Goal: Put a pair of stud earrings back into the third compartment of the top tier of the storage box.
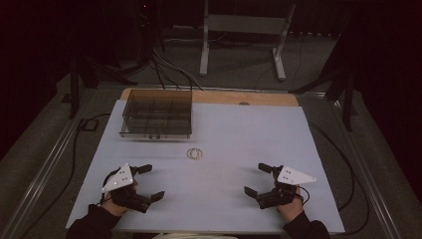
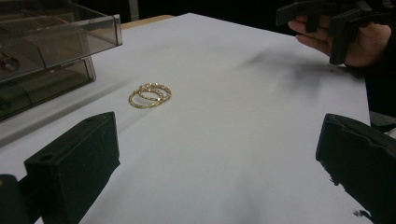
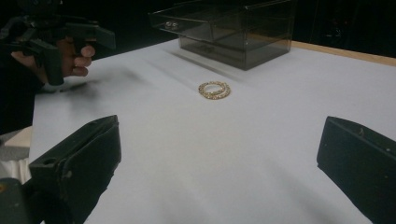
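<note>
Gold rings (image 1: 195, 154) lie mid-table (image 1: 249, 129), apart from both gaping, empty hand-held grippers: left (image 1: 148, 182), right (image 1: 256, 179). Left gripper view reveals their overlap; clear organizer box (image 1: 157, 113) sits near the far edge.

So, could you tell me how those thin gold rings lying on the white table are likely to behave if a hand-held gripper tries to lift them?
The thin gold rings look stiff and light. Lying flat and overlapping on the smooth white table, they will probably slide or separate when nudged. The blocky pads may struggle to catch such low edges.
</note>
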`<state>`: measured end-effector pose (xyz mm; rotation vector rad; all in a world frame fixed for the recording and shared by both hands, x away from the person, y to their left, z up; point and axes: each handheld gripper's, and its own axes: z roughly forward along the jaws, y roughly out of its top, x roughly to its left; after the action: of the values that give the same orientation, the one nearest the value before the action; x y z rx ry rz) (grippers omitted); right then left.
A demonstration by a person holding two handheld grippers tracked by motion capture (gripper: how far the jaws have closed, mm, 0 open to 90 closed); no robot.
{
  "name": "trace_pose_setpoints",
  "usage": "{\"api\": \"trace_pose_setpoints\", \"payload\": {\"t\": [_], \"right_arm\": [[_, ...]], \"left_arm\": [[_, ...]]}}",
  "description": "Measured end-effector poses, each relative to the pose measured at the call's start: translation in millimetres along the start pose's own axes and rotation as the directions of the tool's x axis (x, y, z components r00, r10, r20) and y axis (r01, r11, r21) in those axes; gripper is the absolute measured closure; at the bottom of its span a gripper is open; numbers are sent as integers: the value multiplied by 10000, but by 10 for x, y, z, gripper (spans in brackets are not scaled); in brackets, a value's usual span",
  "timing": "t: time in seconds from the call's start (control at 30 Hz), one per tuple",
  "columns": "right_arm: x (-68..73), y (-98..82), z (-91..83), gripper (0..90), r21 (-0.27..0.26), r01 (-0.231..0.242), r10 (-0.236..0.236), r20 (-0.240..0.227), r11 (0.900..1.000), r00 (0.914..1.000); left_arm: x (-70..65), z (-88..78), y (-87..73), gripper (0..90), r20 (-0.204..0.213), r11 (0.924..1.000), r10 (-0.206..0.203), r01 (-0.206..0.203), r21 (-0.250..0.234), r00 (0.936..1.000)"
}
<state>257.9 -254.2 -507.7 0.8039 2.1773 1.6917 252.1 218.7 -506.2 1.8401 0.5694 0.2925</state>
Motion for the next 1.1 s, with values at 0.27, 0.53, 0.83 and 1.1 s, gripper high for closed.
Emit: {"api": "trace_pose_setpoints", "payload": {"t": [0.27,0.53,0.83,1.1], "right_arm": [[38,7,21,0,122,122,-121,-90,9999,9999],[38,13,21,0,175,5,-2,-168,9998,9999],[51,25,17,0,86,-39,41,-152,10000,9999],[55,30,7,0,10,-67,67,-119,10000,9999]], "left_arm": [[-12,27,10,4,208,9999,59,-62,132,9998],[-17,39,25,5,277,9999,88,-92,125,9996],[-71,79,149,5,832,9994,204,-226,260,9963],[-53,72,303,5,992,9996,164,-187,219,9949]]}}
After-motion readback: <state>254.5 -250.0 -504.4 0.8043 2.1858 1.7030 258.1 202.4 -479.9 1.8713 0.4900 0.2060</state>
